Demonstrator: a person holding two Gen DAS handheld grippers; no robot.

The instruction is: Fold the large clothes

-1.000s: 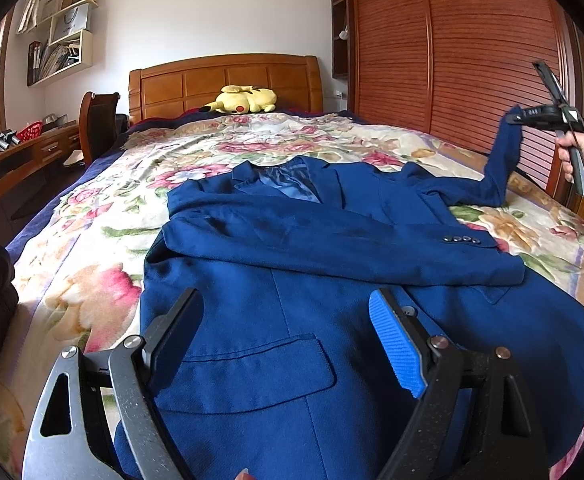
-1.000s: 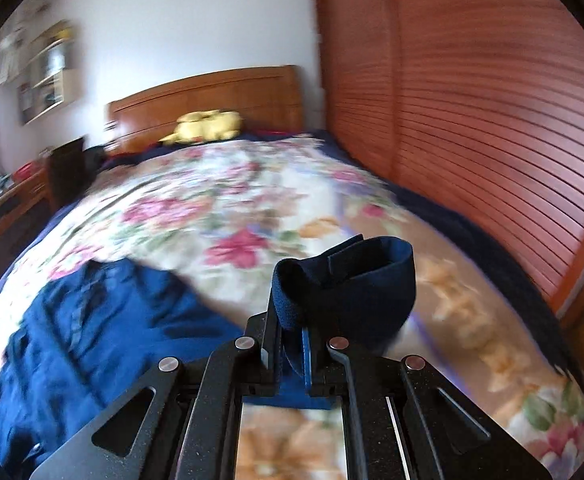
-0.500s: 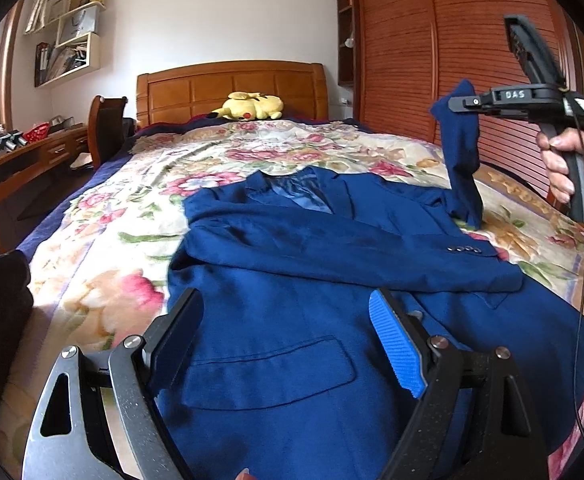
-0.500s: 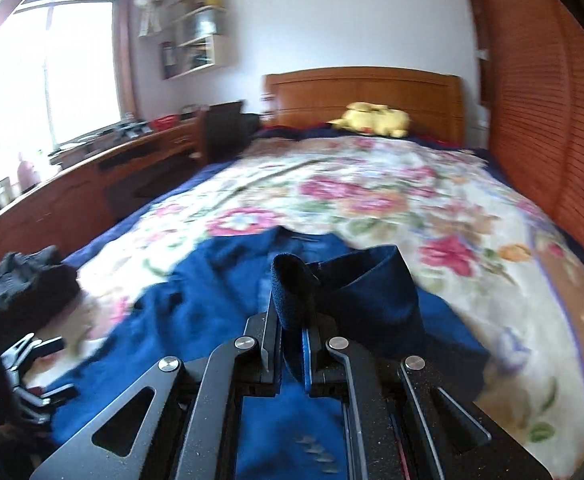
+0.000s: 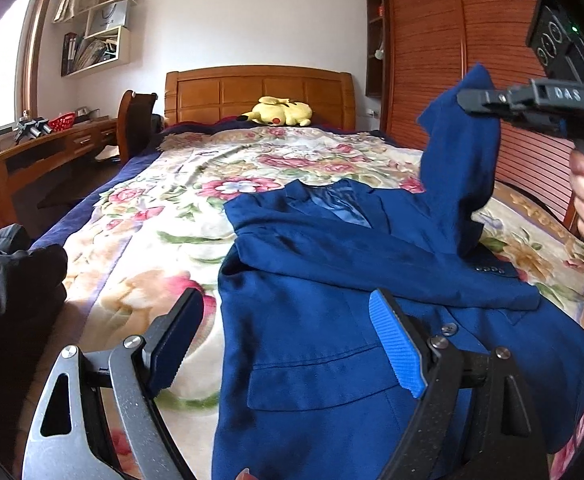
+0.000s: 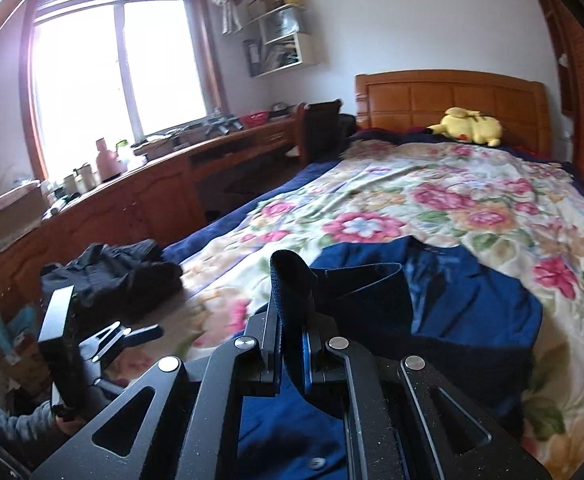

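Blue jacket (image 5: 332, 320) lies on floral bed (image 5: 152, 240); right gripper (image 6: 292, 344) pinches its sleeve (image 5: 464, 168), left gripper (image 5: 288, 340) wide

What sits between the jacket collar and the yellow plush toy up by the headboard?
Only bare floral bedspread between the jacket collar and the plush toy; both wrist views show it.

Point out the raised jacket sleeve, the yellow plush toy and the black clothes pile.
raised jacket sleeve (image 5: 462, 168), left wrist view, mid-sleeve.
yellow plush toy (image 5: 282, 112), left wrist view, body.
black clothes pile (image 6: 116, 274), right wrist view, middle.
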